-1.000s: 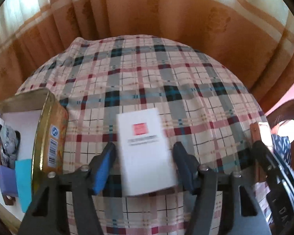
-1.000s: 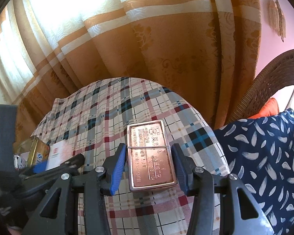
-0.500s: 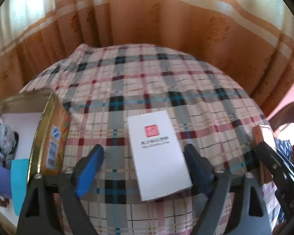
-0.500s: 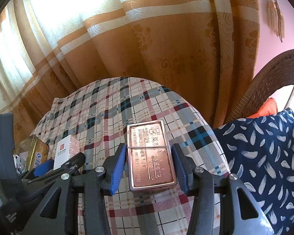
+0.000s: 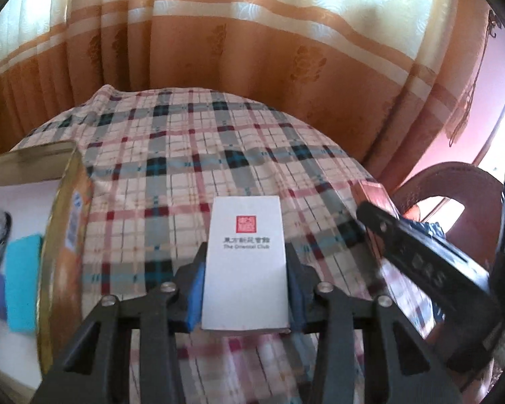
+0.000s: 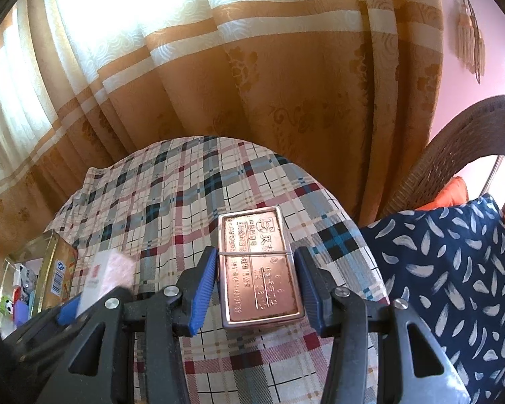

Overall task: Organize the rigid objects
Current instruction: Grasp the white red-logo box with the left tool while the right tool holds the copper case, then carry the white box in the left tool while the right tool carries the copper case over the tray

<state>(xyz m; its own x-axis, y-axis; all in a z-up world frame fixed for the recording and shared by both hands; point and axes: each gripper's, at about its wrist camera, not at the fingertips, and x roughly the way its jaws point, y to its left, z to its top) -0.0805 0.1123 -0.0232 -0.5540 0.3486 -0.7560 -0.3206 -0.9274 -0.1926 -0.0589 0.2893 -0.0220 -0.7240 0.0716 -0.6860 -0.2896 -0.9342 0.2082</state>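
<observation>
Plaid cloth (image 5: 198,168) under curtains — the left gripper (image 5: 245,289), wide half a second ago, is now clenching the white box (image 5: 245,262) at lower centre; right gripper (image 6: 257,289) is bracketing the copper tin (image 6: 259,269), grip unclear — box seemingly heading for the gold tin (image 5: 64,235) at left

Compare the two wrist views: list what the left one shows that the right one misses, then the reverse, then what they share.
Only the left wrist view shows the left gripper shut on the white box, its red seal and print readable. Only the right wrist view shows the copper tin lying between the open fingers of the right gripper, plus the wicker chair and navy cushion. Both show the plaid tablecloth, the gold tin and the curtain.
</observation>
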